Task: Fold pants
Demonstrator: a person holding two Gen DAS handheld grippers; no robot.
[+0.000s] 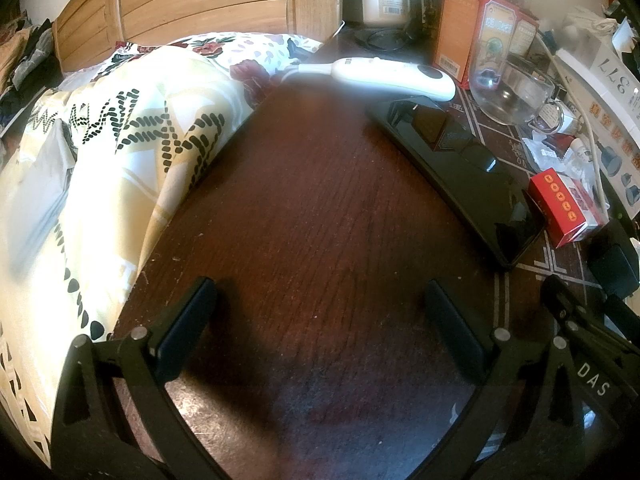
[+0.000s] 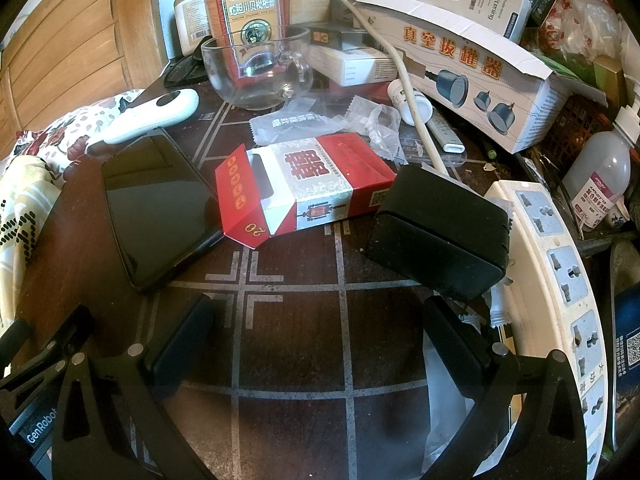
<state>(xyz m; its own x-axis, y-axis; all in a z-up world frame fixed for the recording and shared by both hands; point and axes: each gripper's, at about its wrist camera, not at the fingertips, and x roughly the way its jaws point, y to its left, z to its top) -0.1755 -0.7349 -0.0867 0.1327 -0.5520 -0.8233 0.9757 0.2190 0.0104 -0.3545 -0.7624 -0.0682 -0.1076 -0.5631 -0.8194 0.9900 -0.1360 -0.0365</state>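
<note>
No pants show in either view. My left gripper [image 1: 320, 316] is open and empty, low over a dark wooden table [image 1: 312, 208]. My right gripper [image 2: 316, 328] is open and empty over the same table [image 2: 296, 312], where it has white grid lines. Part of the other gripper shows at the right edge of the left wrist view [image 1: 580, 320] and at the lower left of the right wrist view [image 2: 40, 360].
A bed with a patterned cream quilt [image 1: 120, 168] lies left of the table. On the table are a black phone [image 2: 156, 208], a red cigarette box [image 2: 304, 188], a black adapter [image 2: 440, 232], a glass cup [image 2: 256, 68], a white remote [image 2: 152, 116], a power strip [image 2: 560, 264] and several cardboard boxes [image 2: 472, 60].
</note>
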